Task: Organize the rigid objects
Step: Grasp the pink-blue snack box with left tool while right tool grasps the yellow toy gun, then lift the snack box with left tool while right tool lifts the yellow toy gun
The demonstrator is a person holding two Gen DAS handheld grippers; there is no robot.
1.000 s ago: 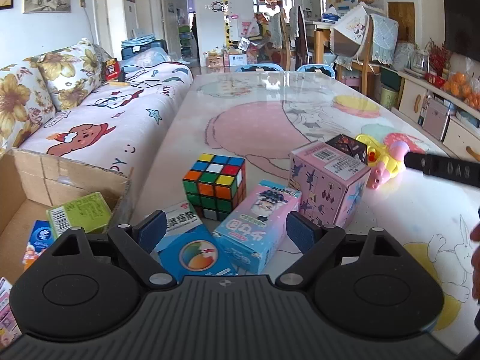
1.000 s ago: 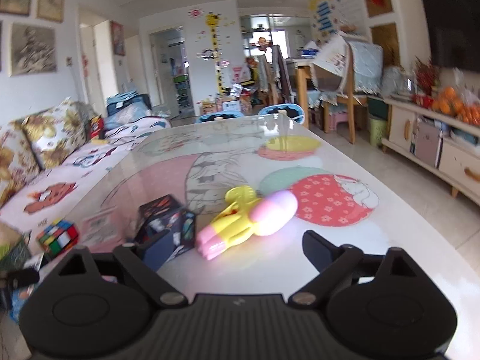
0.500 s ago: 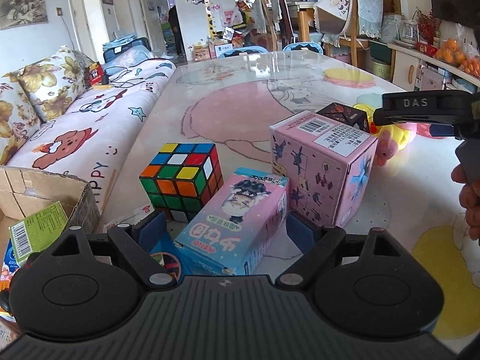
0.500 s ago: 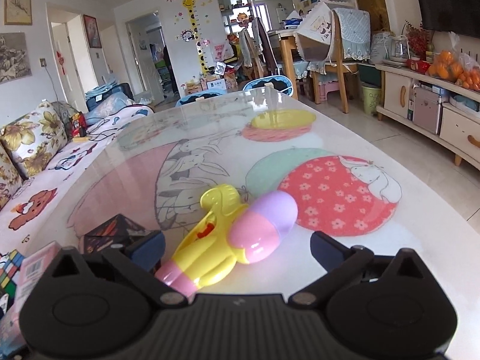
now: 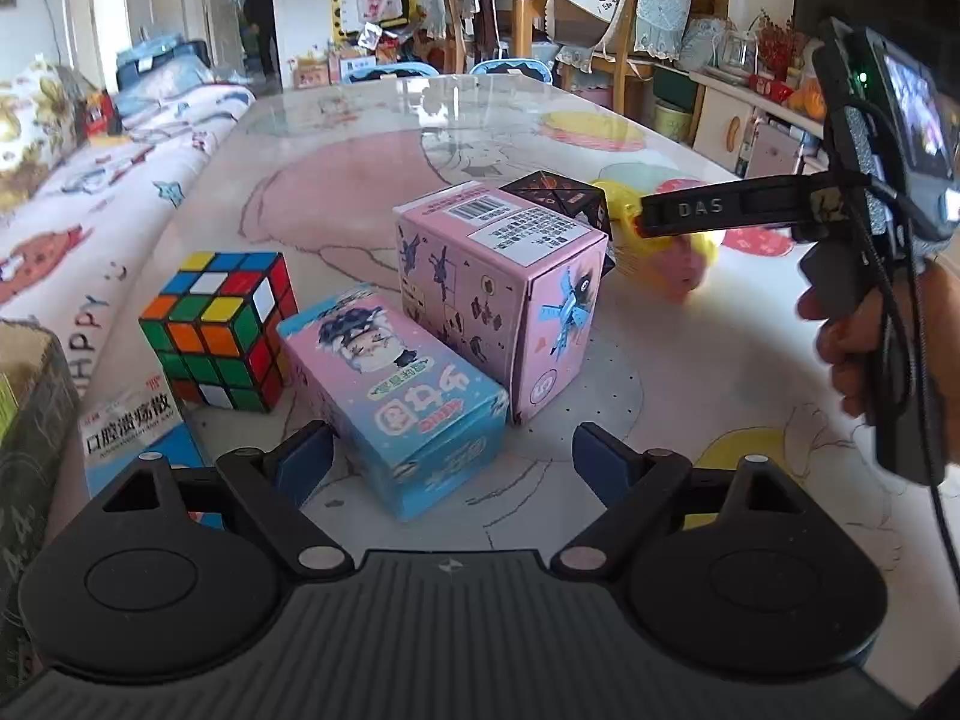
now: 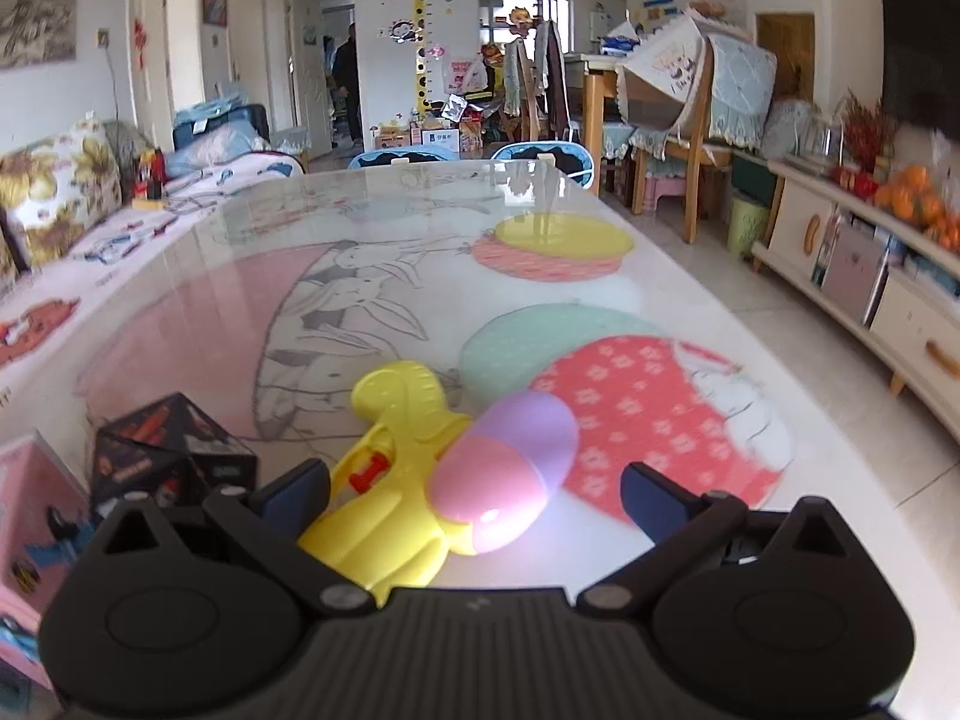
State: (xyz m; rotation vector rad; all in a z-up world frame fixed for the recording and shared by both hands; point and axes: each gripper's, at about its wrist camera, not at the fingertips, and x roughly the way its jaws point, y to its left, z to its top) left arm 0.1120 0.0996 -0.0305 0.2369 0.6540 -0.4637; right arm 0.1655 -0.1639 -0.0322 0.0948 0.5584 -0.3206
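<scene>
My left gripper [image 5: 453, 456] is open, its fingers either side of the near end of a blue-and-pink carton [image 5: 396, 396] lying on the table. Beside it stand a Rubik's cube [image 5: 219, 330], a pink box [image 5: 504, 300] and a black box [image 5: 561, 198]. My right gripper [image 6: 474, 492] is open around a yellow toy water gun with a pink-purple tank [image 6: 444, 480]. The right gripper also shows from the side in the left wrist view [image 5: 648, 222], over the toy [image 5: 678, 252]. The black box [image 6: 168, 456] sits left of the toy.
A blue-white medicine box [image 5: 135, 438] lies at the table's near left edge. A cardboard box [image 5: 30, 408] stands left of the table, beside a sofa [image 5: 90, 192]. The patterned table [image 6: 372, 276] stretches far ahead. A sideboard [image 6: 870, 276] is on the right.
My left gripper moved forward and right, so the blue-and-pink carton now lies between its fingers. My right gripper advanced and lowered onto the yellow toy gun, now between its open fingers.
</scene>
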